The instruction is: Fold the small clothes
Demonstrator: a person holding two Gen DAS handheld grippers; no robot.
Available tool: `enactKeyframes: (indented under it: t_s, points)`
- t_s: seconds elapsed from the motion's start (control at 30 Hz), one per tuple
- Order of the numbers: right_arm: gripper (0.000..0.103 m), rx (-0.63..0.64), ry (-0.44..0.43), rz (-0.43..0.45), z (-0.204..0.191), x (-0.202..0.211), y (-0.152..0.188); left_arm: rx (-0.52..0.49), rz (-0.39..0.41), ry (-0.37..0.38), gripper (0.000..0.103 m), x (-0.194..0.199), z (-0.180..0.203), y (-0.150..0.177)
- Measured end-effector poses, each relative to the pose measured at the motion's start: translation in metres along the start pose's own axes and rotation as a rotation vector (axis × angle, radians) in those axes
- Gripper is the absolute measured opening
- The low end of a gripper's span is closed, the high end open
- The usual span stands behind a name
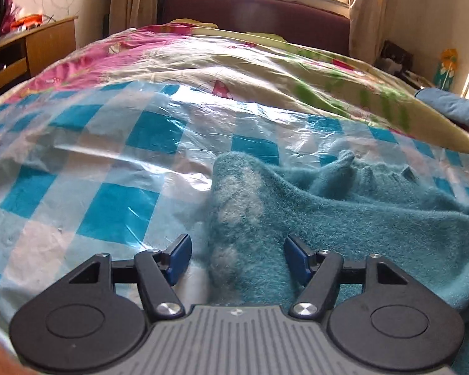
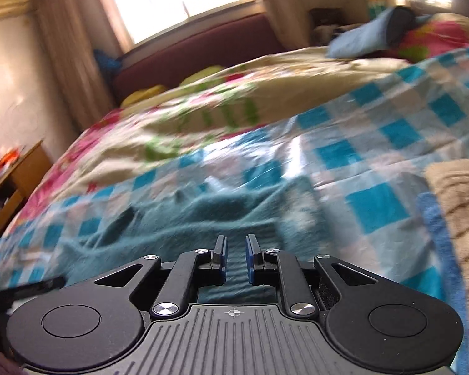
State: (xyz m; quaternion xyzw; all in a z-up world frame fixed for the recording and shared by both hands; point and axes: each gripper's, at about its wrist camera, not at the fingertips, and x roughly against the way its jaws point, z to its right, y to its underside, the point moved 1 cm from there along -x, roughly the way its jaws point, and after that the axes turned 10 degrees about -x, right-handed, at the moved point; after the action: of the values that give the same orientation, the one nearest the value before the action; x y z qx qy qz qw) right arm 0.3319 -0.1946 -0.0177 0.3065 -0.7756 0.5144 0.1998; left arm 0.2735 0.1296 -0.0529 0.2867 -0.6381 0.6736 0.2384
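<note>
Checked bed sheet [image 1: 109,162] holds teal garment [image 1: 344,218]; left hand-held gripper [image 1: 237,257] apart, right hand-held gripper [image 2: 236,257] seemingly near-closed, unclamped.

The teal garment [image 1: 344,218] is fuzzy, matt knit with pale worn patches at its 9 o'clock edge. Under it, the checked sheet [image 1: 109,162] is glossy, crinkly plastic film catching glare. Left gripper [image 1: 237,257]: matt black plastic arms, shiny metal screws, smooth blue pads [image 1: 181,256]. At 3 o'clock in the right view, a beige ribbed towel [image 2: 462,206], rough cloth.
</note>
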Motion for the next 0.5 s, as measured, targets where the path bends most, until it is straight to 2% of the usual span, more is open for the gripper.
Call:
enactKeyframes:
  t_s: [0.07,0.17,0.23,0.33,0.5]
  points:
    - [0.014,0.007,0.043,-0.061,0.005,-0.021,0.008,0.032,-0.01,0.016,0.072,0.001,-0.007,0.0]
    - [0.013,-0.017,0.037,-0.05,0.007,-0.019,0.011,0.059,-0.024,0.013,0.072,0.007,-0.014,-0.002]
    - [0.017,-0.023,0.014,-0.049,0.005,-0.006,0.009,0.058,-0.024,0.008,0.072,0.019,-0.016,-0.001]
    - [0.017,-0.015,-0.02,-0.05,0.007,0.022,0.01,0.029,-0.018,0.025,0.071,0.048,-0.02,0.01]
    - [0.018,-0.04,-0.051,-0.104,0.025,0.076,0.031,-0.032,-0.047,0.097,0.071,0.115,-0.025,0.049]
